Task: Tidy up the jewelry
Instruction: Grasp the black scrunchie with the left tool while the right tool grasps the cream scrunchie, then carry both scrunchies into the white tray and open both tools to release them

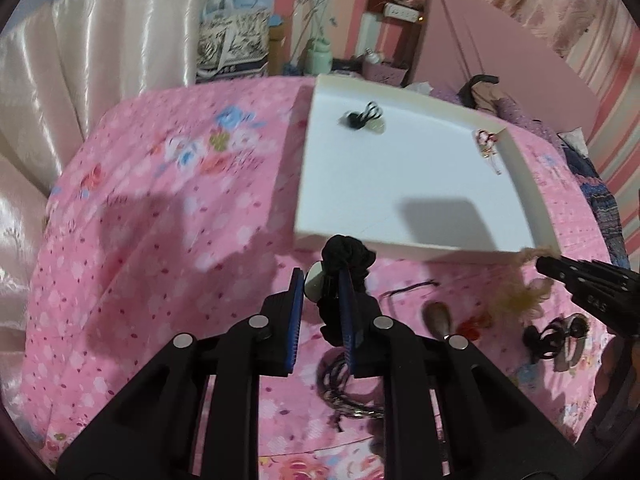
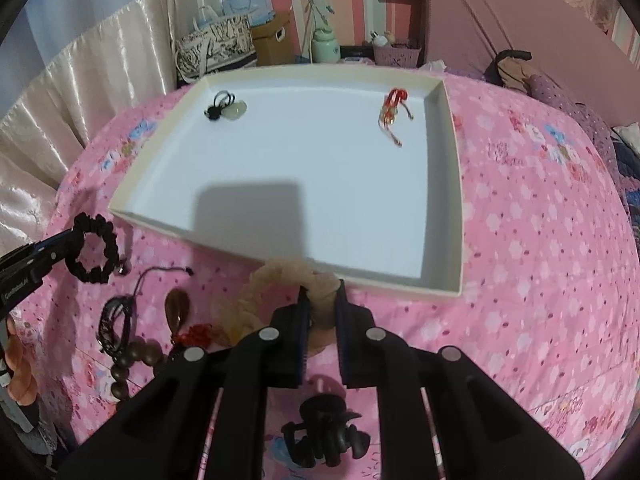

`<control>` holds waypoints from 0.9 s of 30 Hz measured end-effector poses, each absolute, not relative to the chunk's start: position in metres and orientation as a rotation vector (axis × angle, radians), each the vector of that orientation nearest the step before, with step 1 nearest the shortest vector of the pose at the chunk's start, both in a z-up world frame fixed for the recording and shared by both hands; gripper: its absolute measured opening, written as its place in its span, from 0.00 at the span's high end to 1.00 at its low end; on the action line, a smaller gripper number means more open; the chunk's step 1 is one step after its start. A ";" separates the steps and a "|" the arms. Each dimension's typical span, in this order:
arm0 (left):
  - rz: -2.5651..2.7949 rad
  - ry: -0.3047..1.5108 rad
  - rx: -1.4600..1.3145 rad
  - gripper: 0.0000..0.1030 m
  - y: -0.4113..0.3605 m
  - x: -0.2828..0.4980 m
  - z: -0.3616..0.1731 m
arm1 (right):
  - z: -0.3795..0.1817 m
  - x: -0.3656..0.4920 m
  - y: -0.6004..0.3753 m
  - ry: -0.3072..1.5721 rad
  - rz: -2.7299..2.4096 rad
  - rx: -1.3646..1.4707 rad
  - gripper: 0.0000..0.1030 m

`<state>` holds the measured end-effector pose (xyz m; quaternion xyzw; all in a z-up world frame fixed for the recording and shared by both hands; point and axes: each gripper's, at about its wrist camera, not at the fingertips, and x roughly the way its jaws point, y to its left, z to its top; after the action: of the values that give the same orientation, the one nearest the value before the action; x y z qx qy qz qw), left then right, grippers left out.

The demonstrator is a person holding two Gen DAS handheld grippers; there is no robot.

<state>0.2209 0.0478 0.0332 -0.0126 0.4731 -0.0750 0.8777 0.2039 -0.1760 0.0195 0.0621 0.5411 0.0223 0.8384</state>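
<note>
A white tray [image 2: 444, 184] lies on the pink bedspread. In it are a black cord with a pale stone [image 2: 226, 109] at the far left and a red cord charm [image 2: 392, 110] at the far right. My left gripper [image 1: 322, 280] is shut on a black scrunchie [image 1: 346, 254], held just above the bed before the tray's near edge; it also shows in the right wrist view [image 2: 94, 250]. My right gripper [image 2: 322, 294] is shut on a beige scrunchie [image 2: 276, 284] at the tray's near edge.
Loose pieces lie on the bedspread near me: a brown teardrop pendant [image 2: 178, 308], a wooden bead bracelet [image 2: 130, 364], dark cord bracelets [image 2: 116, 318], a red knot charm [image 2: 198, 334] and a black claw clip [image 2: 326, 432]. Curtains hang at left, a pink headboard at right.
</note>
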 end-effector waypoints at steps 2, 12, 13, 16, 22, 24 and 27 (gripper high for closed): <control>-0.167 0.977 -0.021 0.85 0.042 0.224 0.041 | 0.026 0.211 -0.181 1.129 0.046 0.139 0.89; -0.237 0.942 0.004 0.85 -0.002 0.259 0.061 | 0.036 0.259 -0.207 1.097 0.007 0.178 0.89; -0.243 0.945 0.006 0.85 -0.006 0.263 0.060 | 0.034 0.265 -0.209 1.099 0.002 0.182 0.89; -0.256 0.954 0.019 0.85 -0.020 0.280 0.055 | 0.026 0.282 -0.212 1.107 -0.011 0.190 0.89; -0.256 0.988 0.078 0.85 -0.054 0.323 0.037 | 0.002 0.317 -0.212 1.133 -0.052 0.148 0.89; -0.260 1.006 0.081 0.85 -0.059 0.339 0.032 | -0.004 0.329 -0.214 1.143 -0.062 0.133 0.89; -0.279 1.051 0.061 0.85 -0.058 0.362 0.024 | -0.010 0.346 -0.217 1.154 -0.058 0.127 0.89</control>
<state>0.3622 -0.0583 0.0237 0.0292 0.4999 -0.1327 0.8554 0.3459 -0.2169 -0.0096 0.0600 0.5449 -0.0275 0.8359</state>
